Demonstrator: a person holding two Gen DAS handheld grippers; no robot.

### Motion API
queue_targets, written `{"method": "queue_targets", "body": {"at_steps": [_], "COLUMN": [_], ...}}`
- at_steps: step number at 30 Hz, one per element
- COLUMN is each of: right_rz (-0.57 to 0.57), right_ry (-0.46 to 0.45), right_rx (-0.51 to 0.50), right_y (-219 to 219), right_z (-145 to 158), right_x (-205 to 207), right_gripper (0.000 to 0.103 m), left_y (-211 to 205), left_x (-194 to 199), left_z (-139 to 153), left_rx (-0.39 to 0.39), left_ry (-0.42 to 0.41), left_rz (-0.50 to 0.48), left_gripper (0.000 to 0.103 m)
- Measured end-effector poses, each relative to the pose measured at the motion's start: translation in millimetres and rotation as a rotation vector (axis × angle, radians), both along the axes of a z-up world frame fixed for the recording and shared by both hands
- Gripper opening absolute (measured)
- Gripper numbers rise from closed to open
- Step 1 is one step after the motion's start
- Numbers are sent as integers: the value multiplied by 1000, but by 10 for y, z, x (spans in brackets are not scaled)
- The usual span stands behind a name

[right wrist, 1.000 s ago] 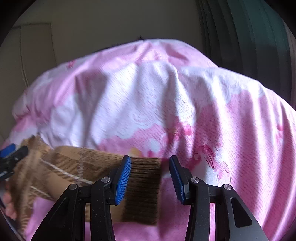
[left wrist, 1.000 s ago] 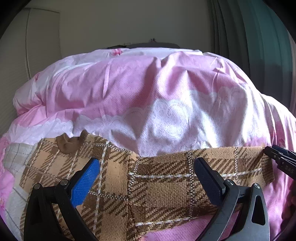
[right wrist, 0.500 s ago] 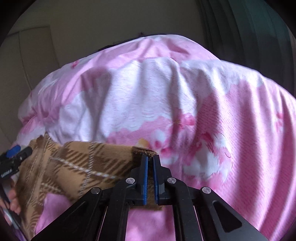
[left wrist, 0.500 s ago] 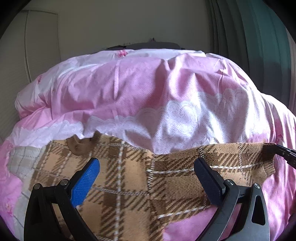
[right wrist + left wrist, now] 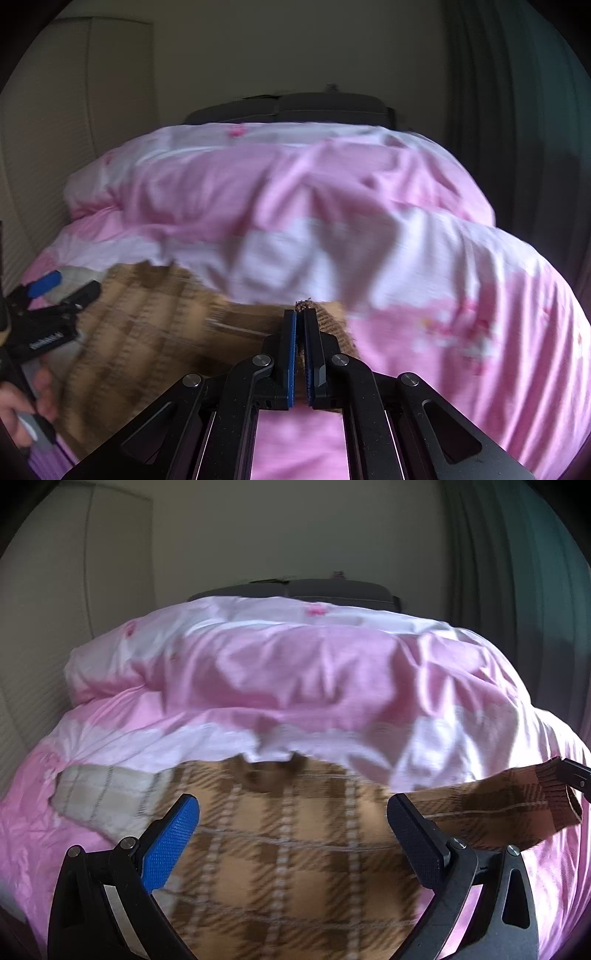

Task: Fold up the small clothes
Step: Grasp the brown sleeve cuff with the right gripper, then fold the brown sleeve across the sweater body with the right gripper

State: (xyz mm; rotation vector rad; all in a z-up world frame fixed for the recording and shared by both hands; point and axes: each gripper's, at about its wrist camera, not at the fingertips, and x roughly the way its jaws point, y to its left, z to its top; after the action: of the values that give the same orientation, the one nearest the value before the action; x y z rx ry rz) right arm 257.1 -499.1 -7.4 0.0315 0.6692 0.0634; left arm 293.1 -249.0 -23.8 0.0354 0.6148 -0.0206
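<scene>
The right tongs [image 5: 300, 314] pinch the sleeve cuff [image 5: 332, 317] of the brown plaid sweater [image 5: 295, 849], which lies on the bed's pink quilt [image 5: 295, 686]. The left tongs [image 5: 291, 816] hang open above the sweater's body. A curtain [image 5: 517, 590] hangs at right.

I see the brown plaid sweater [image 5: 295, 849] lying spread on the pink bed, neckline [image 5: 264, 775] away from me, one ribbed-cuff sleeve [image 5: 517, 805] stretched out and lifted rightward.
</scene>
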Motion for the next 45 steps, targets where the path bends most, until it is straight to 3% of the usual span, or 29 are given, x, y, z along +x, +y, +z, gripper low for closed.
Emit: {"method": "queue_targets", "body": {"at_steps": [6, 11, 18, 24, 32, 37, 38, 40, 42, 45], "right_rz": [64, 122, 151, 158, 220, 222, 212, 179, 119, 32], "right_ry": [-3, 15, 80, 172, 208, 159, 125, 60, -5, -40], "right_rx": [-2, 31, 79, 35, 15, 7, -10, -45, -80, -121], "right_y": [973, 1820, 2789, 3380, 3728, 3653, 3578, 3379, 3108, 2721], "right_z": [251, 249, -190, -767, -1091, -975, -904, -779, -687, -670], "right_x": [195, 507, 1099, 1499, 1603, 1455, 1352, 1122, 824, 459], "right_gripper": [4, 4, 4, 4, 4, 8, 12, 43, 56, 56], "left_y": [848, 1594, 2513, 2883, 2972, 2873, 2830, 2688, 2504, 2145], "left_x": [-76, -120, -111, -24, 112, 136, 131, 125, 148, 222], "left_z": [56, -6, -204, -436, -632, -655, -646, -632, -643, -690], "left_rx": [-24, -37, -43, -42, -26, -44, -59, -92, -112, -123], "left_ry": [-14, -8, 12, 62, 87, 95, 90, 83, 88, 108], "left_rz": [79, 148, 265, 309, 326, 293, 270, 211, 154, 59], "left_gripper": [103, 103, 103, 103, 103, 103, 103, 103, 103, 103]}}
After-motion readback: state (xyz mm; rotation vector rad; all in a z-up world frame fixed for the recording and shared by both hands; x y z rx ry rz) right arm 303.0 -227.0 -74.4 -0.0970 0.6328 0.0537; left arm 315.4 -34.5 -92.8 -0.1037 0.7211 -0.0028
